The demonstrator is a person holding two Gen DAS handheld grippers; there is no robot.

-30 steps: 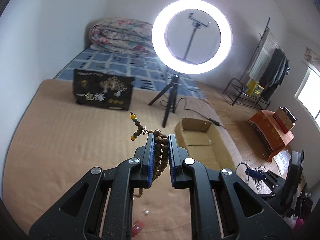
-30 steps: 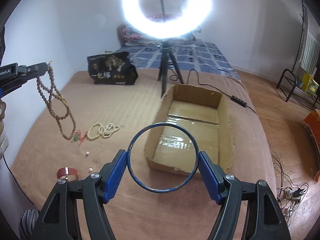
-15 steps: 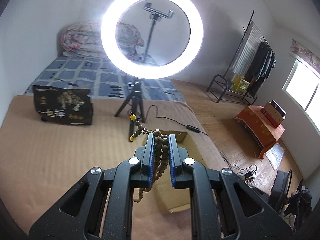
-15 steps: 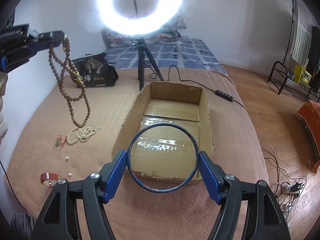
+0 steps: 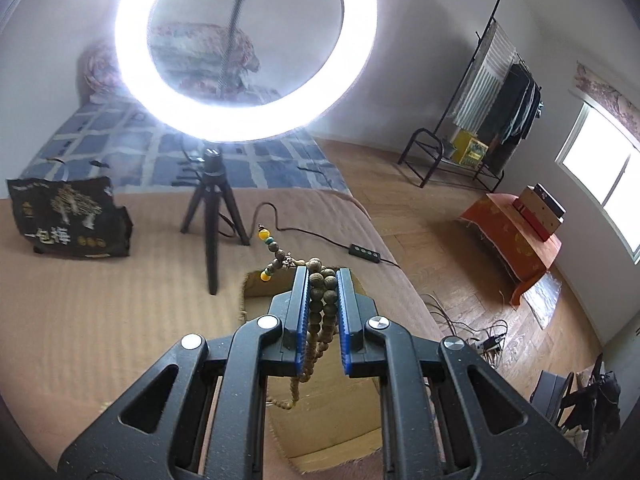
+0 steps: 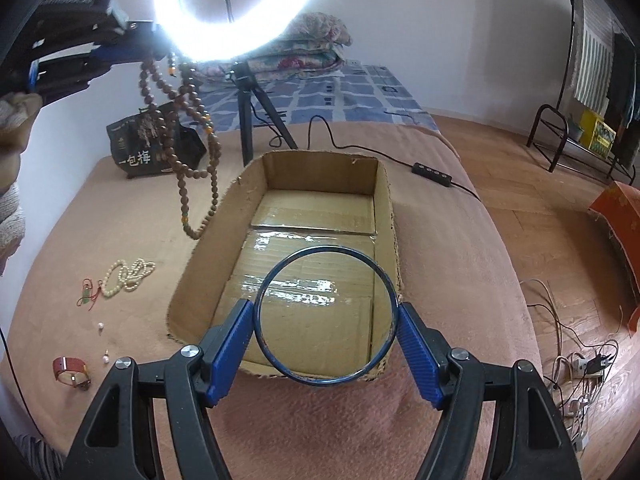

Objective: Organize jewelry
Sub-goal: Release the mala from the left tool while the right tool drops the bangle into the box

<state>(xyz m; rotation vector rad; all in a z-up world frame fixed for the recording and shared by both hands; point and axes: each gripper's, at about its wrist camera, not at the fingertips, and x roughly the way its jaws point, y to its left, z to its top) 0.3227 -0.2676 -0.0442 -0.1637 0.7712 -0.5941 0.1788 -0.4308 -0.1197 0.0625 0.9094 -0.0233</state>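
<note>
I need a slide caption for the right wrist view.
Right gripper holds a blue bangle above the cardboard box.

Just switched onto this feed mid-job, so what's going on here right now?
A person is tidying jewelry off a bed into a cardboard box. The left gripper pinches a long wooden bead necklace, hanging beside the box's left wall. The right gripper holds a thin blue bangle over the box's near end. A pale bead bracelet, a red watch and small pearls remain on the blanket.

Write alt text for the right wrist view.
Right tongs grip a blue bangle above an open cardboard box on a bed. At upper left, the left tongs dangle a brown bead necklace near the box's left wall.
</note>
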